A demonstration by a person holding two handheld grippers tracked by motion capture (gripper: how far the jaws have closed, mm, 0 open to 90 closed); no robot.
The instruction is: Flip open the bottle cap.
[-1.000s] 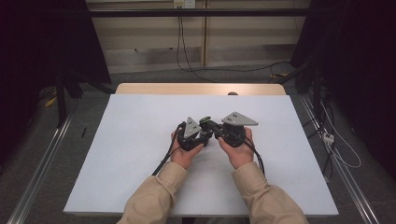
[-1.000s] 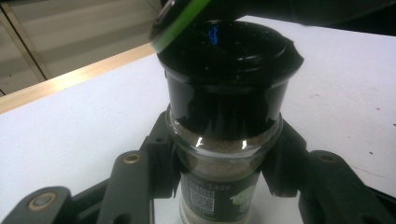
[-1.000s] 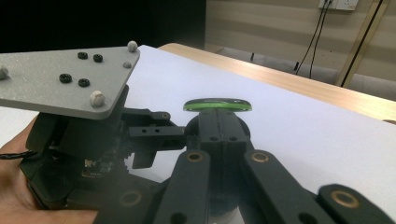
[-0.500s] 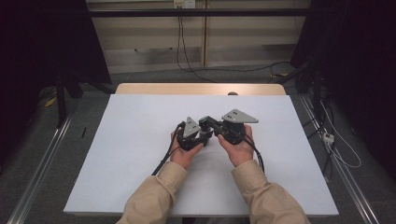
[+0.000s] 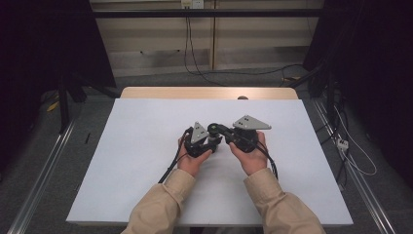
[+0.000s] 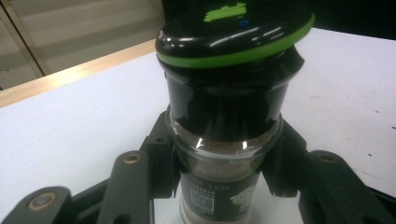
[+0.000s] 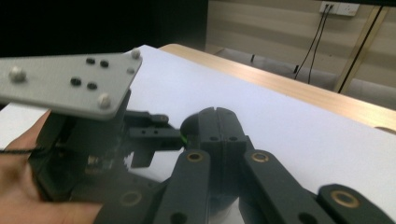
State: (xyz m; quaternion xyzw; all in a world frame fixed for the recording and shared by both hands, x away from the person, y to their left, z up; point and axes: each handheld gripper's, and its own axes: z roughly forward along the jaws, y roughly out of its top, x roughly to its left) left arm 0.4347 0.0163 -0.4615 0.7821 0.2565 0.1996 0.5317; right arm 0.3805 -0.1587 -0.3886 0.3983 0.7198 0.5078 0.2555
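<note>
Sleeves (image 5: 272,204) come in over the near edge of the table (image 5: 122,195), and white surface lies bare on every side of the hands, widest to the left, right and far side, out to the wooden strip (image 5: 204,92) along the far edge. Near the middle, the left gripper (image 5: 202,141) is clamped on a spice jar (image 6: 224,140): its black jaws press the glass body from both sides, just under the black cap with the green ring (image 6: 233,51). The jar stands upright between them and holds brown powder. Just to the right, the right gripper (image 7: 218,126) has its jaws closed flat against each other, tips next to the jar's cap. Both hands rest on the table, palms turned inward, almost touching.
</note>
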